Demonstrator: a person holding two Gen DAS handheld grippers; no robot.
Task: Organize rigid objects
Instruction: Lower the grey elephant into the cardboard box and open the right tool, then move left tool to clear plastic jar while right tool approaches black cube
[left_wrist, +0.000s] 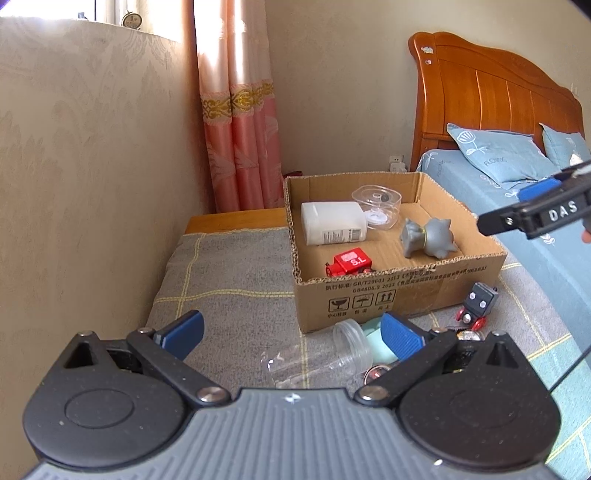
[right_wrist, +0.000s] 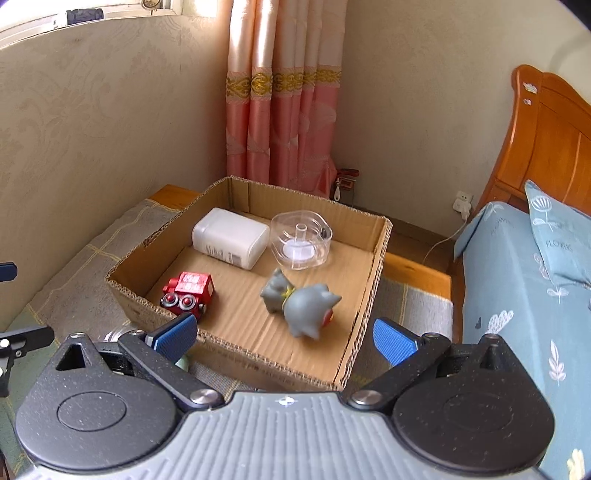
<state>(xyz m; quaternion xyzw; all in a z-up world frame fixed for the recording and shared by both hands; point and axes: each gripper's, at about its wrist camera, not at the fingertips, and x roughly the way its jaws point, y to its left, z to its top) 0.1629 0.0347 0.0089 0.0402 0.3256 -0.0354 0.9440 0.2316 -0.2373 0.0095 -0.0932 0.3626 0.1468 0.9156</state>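
- Clear plastic jar (left_wrist: 332, 354) lies on its side on the grey blanket (left_wrist: 229, 266), just near of the cardboard box (left_wrist: 399, 291): light, stiff, slippery; best pinched across its ribbed neck
- Left gripper (left_wrist: 291, 332) gapes above it, empty
- Right gripper (right_wrist: 284, 332) wide apart, empty, over 4 boxed items

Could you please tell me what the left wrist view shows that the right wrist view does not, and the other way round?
Only the left wrist view shows the clear plastic jar lying in front of the box, the dark grey toy robot with red wheels and the open left gripper.

Only the right wrist view shows the white wall plug with its cord and the open right gripper, with nothing between its fingers.

Both show the open cardboard box holding a white rectangular bottle, a clear round container, a red toy robot and a grey animal figurine.
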